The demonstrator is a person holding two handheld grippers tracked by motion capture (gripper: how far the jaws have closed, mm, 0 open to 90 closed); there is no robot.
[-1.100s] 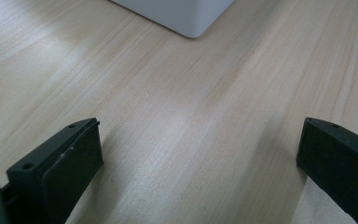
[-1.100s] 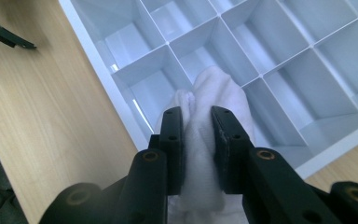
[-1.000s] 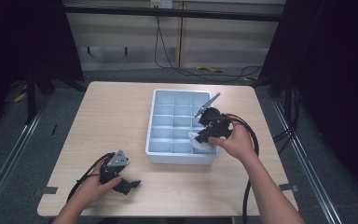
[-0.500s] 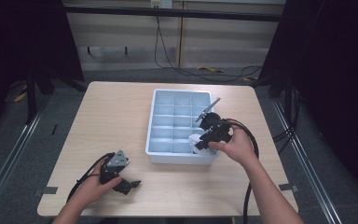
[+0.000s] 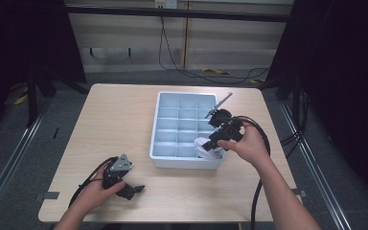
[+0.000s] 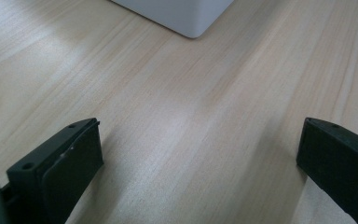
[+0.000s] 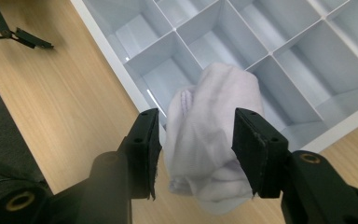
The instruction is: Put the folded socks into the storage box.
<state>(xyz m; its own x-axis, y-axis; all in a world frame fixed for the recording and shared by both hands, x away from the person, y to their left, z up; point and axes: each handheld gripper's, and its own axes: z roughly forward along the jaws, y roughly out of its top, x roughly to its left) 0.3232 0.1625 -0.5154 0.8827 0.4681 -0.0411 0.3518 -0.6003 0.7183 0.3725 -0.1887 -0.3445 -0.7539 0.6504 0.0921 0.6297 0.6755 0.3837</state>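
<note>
The right gripper has its two black jaws set on either side of a bundled white cloth — the bundle fills the gap between them and appears pinched, so I read it as grasped. The cloth's long axis runs straight out along the jaws, its far end hanging over a near-edge cell of the pale blue compartment tray, its near end over the tray's rim and the wooden table. From above, the cloth sits at the tray's near right corner, just under the right gripper.

The left gripper rests well apart on the table near its front edge — jaws spread wide on bare wood, holding nothing. The right hand is plainly the nearer one.
</note>
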